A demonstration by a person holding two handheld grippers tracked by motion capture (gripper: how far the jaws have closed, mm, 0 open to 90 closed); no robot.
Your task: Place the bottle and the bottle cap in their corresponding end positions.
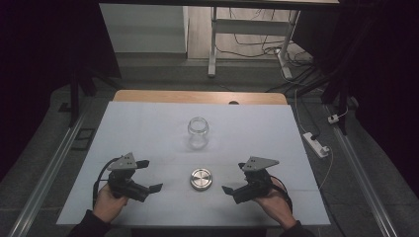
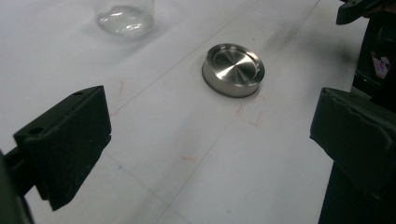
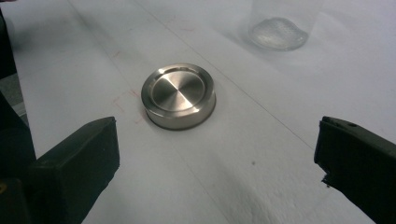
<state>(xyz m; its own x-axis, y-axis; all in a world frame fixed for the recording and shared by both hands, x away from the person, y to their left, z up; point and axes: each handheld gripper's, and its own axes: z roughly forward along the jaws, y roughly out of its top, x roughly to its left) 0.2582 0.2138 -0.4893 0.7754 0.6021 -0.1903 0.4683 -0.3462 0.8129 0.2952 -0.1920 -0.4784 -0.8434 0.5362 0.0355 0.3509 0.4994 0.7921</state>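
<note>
a: start close in. what are the hands doing?

b: the left hand-held gripper [image 1: 149,174] sits near the front edge of the table [image 1: 148,118], held in the person's left hand [image 1: 109,203]. its jaws stand wide apart with nothing between them. the right hand-held gripper [image 1: 235,177] mirrors it on the other side, in the right hand [image 1: 274,202], jaws just as wide and bare.

a: and the thing between them?

b: a round metal lid [image 1: 201,178] lies flat on the white table, between the two hand-held grippers and apart from both. in the left gripper view the metal lid [image 2: 233,70] lies ahead of the jaws and right of centre, well clear of them. in the right gripper view it [image 3: 179,96] lies ahead and a little left of centre, nearer the left jaw, untouched.

a: farther back?

b: a clear glass jar [image 1: 198,132] stands upright and open-topped, beyond the lid toward the middle of the table. its base [image 2: 125,19] shows at the top of the left gripper view, and blurred [image 3: 278,32] at the top of the right gripper view.
</note>
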